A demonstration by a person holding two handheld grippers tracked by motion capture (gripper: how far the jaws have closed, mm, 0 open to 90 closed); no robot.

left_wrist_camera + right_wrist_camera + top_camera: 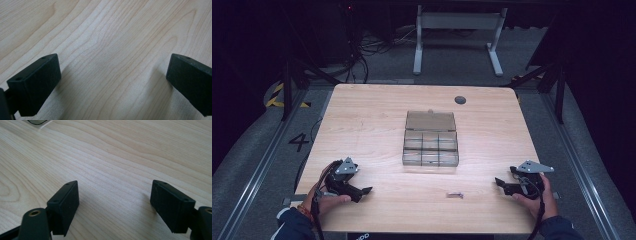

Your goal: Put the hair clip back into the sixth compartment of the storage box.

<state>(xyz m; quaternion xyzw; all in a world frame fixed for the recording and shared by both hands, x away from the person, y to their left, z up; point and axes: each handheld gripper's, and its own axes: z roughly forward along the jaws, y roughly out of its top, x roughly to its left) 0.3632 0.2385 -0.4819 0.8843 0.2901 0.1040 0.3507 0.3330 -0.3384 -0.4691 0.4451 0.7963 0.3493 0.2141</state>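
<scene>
Wood-grain tabletop [362,120], a clear plastic organizer box [430,145] near the middle with its lid flipped back and small compartments showing. Small dark part [455,195] lies on the bare wood in front of the box, a little right of centre, apart from the box and between the two claws. Too small to say what it is, maybe a screw or clip.

Left claw [366,190] rests at the near left edge, jaws spread wide, holding nothing; its own view shows plain wood between the two black pads [37,85]. Right claw [499,182] sits at the near right, also released and empty, jaws apart over bare wood [113,202], with a corner of the box at the top left of that view.

Likely step: pick up the small part and drop it in a compartment. Right claw looks the nearer one, so use it. Come in low with the jaws straddling the part, line them up across its narrow side, and close gently so it doesn't skate away on the smooth wood. Lift straight up, then carry over the front wall of the box and release low inside one cell. Keep the left claw free to steady the box if it slides.
</scene>
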